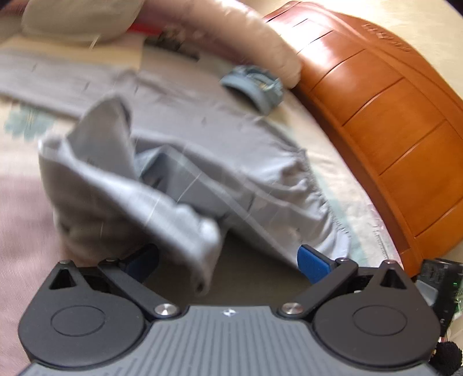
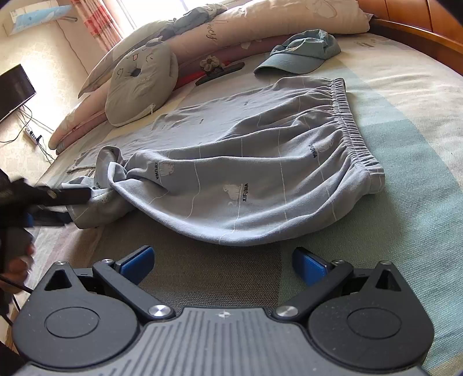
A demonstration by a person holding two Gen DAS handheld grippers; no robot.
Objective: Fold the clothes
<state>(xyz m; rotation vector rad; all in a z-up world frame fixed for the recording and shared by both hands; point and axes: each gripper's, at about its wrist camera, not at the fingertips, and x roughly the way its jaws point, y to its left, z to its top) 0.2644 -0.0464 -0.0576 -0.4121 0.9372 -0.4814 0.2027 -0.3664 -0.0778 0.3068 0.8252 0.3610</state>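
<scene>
Light blue-grey trousers with small printed marks lie spread on the bed, elastic waistband to the right. Their leg end is bunched and raised, and it hangs down between the fingers of my left gripper. That gripper's blue pads stand wide apart, so it is open; the view is blurred. From the right wrist view, the left gripper sits at the crumpled leg end, with a hand below it. My right gripper is open over the bare sheet, just short of the trousers' near edge.
A blue cap lies beyond the waistband. A grey cushion and a long pink bolster line the far side of the bed. The wooden headboard curves along the right. A dark screen stands at the far left.
</scene>
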